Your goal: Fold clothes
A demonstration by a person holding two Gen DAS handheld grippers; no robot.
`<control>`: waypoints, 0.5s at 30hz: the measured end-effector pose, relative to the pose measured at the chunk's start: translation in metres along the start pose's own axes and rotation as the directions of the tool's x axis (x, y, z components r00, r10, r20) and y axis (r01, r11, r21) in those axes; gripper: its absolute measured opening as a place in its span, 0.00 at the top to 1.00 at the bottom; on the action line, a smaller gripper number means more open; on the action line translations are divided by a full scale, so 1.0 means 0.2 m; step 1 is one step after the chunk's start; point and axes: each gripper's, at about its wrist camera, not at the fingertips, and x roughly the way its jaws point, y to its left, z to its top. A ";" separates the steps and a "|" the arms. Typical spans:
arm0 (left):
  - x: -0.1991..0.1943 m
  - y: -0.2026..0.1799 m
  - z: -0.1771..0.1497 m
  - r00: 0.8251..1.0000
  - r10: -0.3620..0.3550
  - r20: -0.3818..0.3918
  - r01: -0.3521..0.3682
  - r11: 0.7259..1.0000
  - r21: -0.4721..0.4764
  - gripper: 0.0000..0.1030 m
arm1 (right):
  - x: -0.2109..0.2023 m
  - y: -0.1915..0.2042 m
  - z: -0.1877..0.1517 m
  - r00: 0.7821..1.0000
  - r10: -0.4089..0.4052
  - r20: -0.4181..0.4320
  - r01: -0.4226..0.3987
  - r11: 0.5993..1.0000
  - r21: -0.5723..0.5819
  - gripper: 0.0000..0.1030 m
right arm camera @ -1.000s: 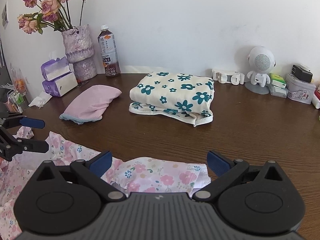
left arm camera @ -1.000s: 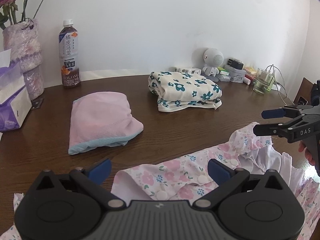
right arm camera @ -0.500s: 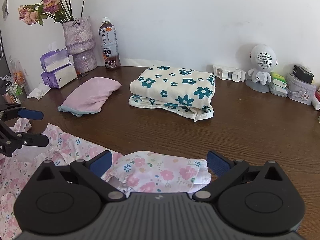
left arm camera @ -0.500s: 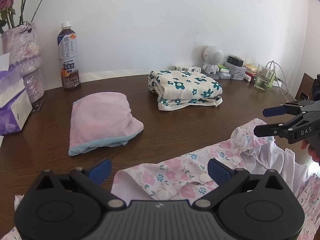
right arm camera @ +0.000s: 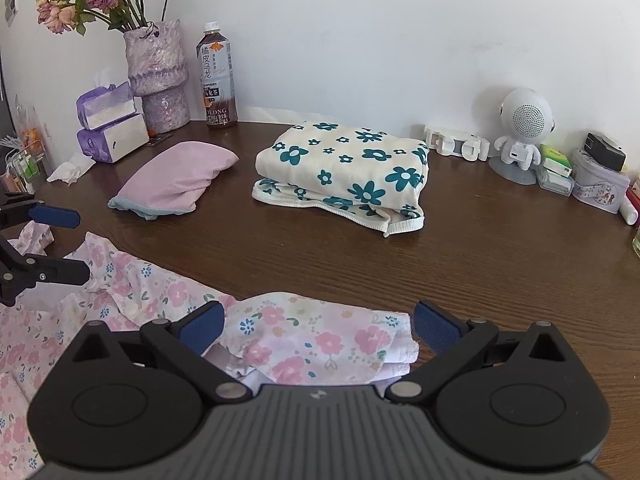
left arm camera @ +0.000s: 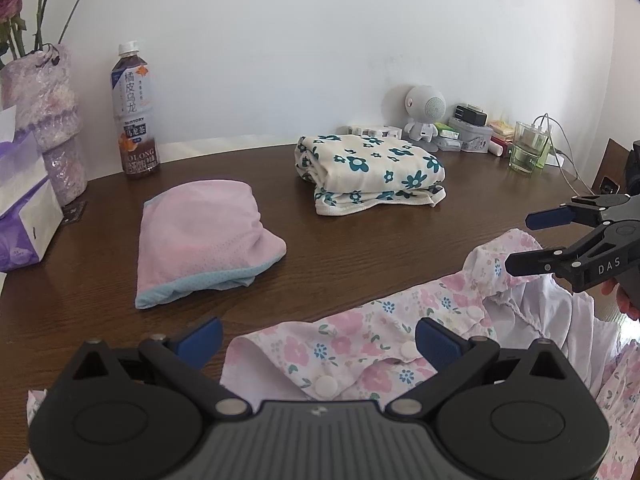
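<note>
A pink floral garment [left arm camera: 360,344] with white snap buttons lies spread along the near edge of the dark wooden table [left arm camera: 360,248]. My left gripper [left arm camera: 316,338] hovers open over its buttoned part, nothing between the fingers. My right gripper [right arm camera: 316,326] is open above a bunched end of the same garment [right arm camera: 320,340]. In the left wrist view the right gripper [left arm camera: 520,240] shows at the right, open over the ruffled edge. In the right wrist view the left gripper [right arm camera: 76,244] appears at the left, open. Farther back lie a folded pink cloth [left arm camera: 200,232] and a folded cream cloth with teal flowers [left arm camera: 372,172].
An oolong tea bottle [left arm camera: 134,112], a lilac vase with dried flowers [right arm camera: 156,76] and tissue packs [right arm camera: 112,124] stand at the back left. A white robot-shaped speaker [right arm camera: 524,128], small boxes, a tin [right arm camera: 600,188] and a glass [left arm camera: 528,152] line the back right.
Both grippers have edged forward slightly over the floral garment and stay open. The garment has hardly shifted.
</note>
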 end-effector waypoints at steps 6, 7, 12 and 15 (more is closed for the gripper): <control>0.02 0.01 -0.01 1.000 0.000 -0.017 -0.001 1.000 -0.005 0.00 | 0.02 0.01 -0.01 1.000 -0.013 -0.016 0.013 1.000 -0.021 0.00; 0.02 0.01 -0.01 1.000 0.000 -0.021 0.000 1.000 -0.008 0.00 | 0.02 0.01 -0.01 1.000 -0.015 -0.020 0.015 1.000 -0.023 0.00; 0.04 0.02 -0.01 0.999 0.002 -0.032 -0.002 1.000 -0.009 0.00 | 0.04 0.02 -0.02 0.999 -0.018 -0.033 0.017 0.999 -0.037 0.00; 0.05 0.02 -0.02 0.999 0.003 -0.038 -0.004 1.000 -0.006 0.00 | 0.04 0.02 -0.03 0.999 -0.019 -0.035 0.017 0.999 -0.045 0.00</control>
